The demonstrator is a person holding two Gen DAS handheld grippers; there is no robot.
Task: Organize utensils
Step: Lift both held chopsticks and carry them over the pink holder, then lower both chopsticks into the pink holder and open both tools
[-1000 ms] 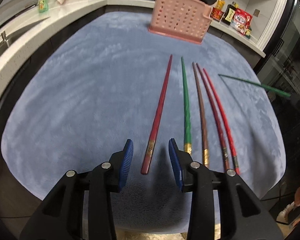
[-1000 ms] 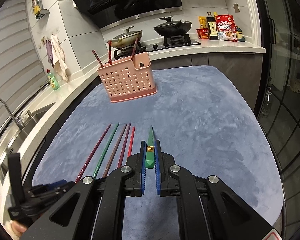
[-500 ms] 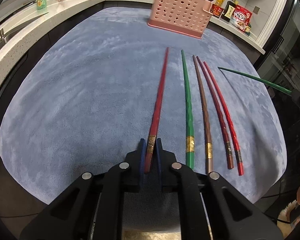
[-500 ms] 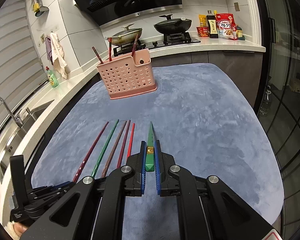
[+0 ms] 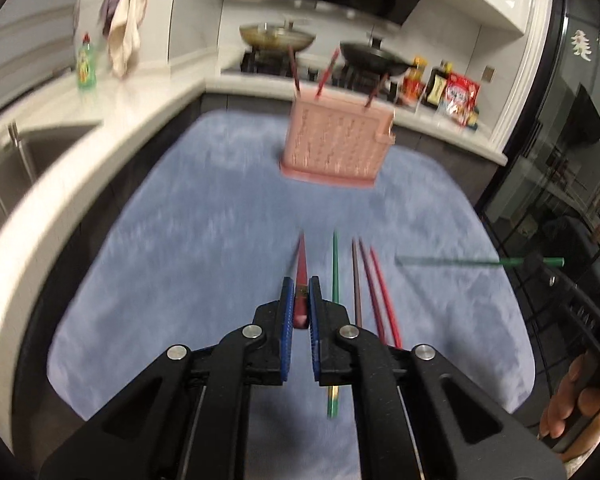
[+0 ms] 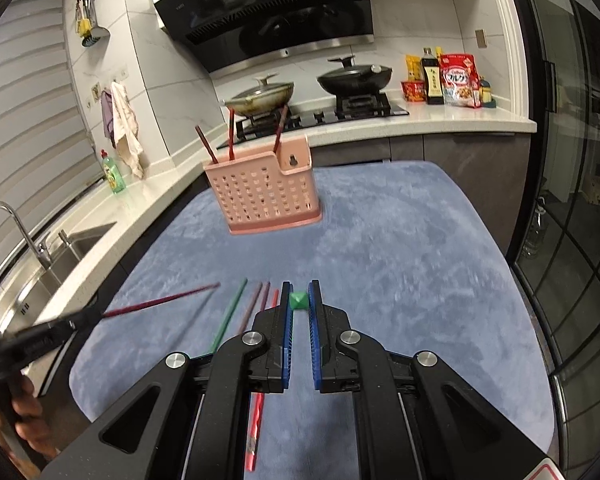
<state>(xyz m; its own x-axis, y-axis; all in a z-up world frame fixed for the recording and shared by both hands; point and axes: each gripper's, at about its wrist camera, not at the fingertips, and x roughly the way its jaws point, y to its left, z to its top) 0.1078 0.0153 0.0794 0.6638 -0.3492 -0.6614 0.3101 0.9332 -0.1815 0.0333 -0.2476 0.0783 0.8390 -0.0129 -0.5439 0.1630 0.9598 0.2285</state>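
My left gripper (image 5: 299, 286) is shut on a dark red chopstick (image 5: 301, 268), lifted off the blue mat (image 5: 204, 240); from the right wrist view the same red chopstick (image 6: 160, 301) sticks out of it in the air. My right gripper (image 6: 299, 294) is shut on a green chopstick (image 6: 299, 301), seen end-on; in the left wrist view this green chopstick (image 5: 460, 262) hangs level at the right. On the mat lie a second green chopstick (image 5: 334, 264), a brown one (image 5: 356, 276) and two red ones (image 5: 382, 292). A pink perforated holder (image 5: 334, 142) with three chopsticks stands far ahead.
A white counter with a sink (image 6: 60, 248) curves along the left. Dish soap (image 6: 114, 172) and hanging cloths are at its back. The stove with two pans (image 6: 354, 76) and food packets (image 6: 456, 80) lies behind the holder. A glass door (image 6: 572, 200) closes off the right.
The left jaws closed on the dark red chopstick and lifted it off the mat. The right gripper rose slightly with its green chopstick.
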